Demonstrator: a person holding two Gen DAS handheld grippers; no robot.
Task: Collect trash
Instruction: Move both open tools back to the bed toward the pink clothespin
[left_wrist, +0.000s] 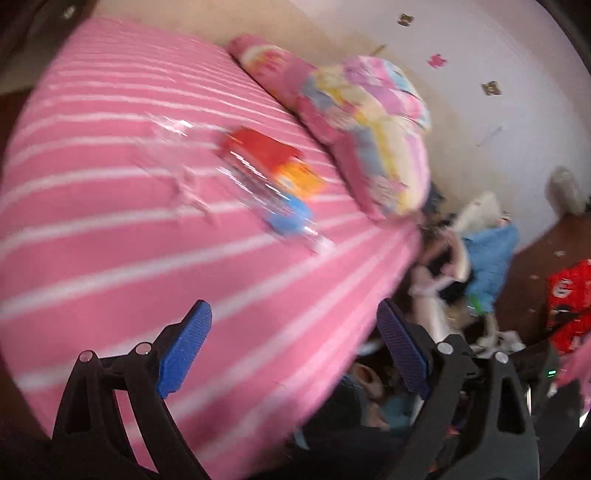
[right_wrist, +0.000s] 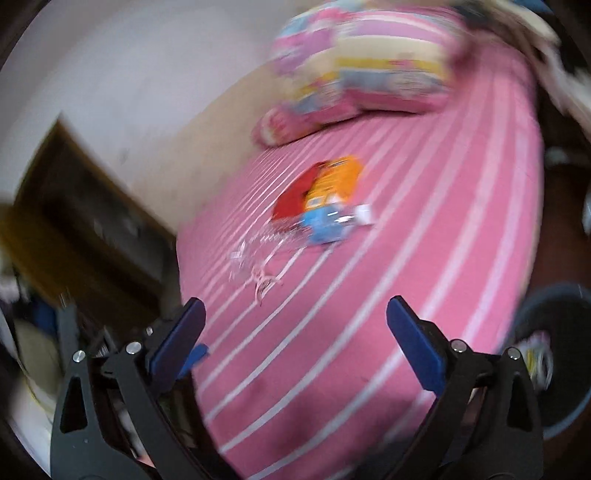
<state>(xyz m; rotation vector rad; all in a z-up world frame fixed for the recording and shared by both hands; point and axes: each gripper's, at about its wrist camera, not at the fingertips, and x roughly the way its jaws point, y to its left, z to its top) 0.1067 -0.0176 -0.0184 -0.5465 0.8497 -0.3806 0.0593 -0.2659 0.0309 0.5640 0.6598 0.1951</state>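
Both views are blurring badly, so details are staying rough. Left tool (left_wrist: 293, 345) is sitting with jaws wide apart, nothing between the blue pads (left_wrist: 184, 349); right tool (right_wrist: 295, 339) is likewise gaping and empty. Neither is carrying anything. Trash is lying mid-bed (left_wrist: 92, 229) on the pink striped sheet: a clear crumpled plastic wrapper (left_wrist: 173, 147), with a clump of coloured packets (left_wrist: 273, 173) touching or just beside it, red, orange and blue. Same clump is showing in the right view (right_wrist: 325, 199), with the clear wrapper (right_wrist: 255, 254) on its near side. Both tools are pointing toward that pile but are sitting well short of it, no contact. A dark round bin (right_wrist: 554, 354) is showing at the right view's lower right, beside the bed, with what looks like a printed packet (right_wrist: 535, 356) at or in it, too blurred to confirm. Floor past the bed is showing a clutter heap (left_wrist: 476, 266) and a red bag (left_wrist: 569, 299); can't tell whether that counts as trash. Judging progress: possibly one item binned, bed pile untouched, so most of the job is looking still open. Next is likely reaching in for the wrapper or the packets.
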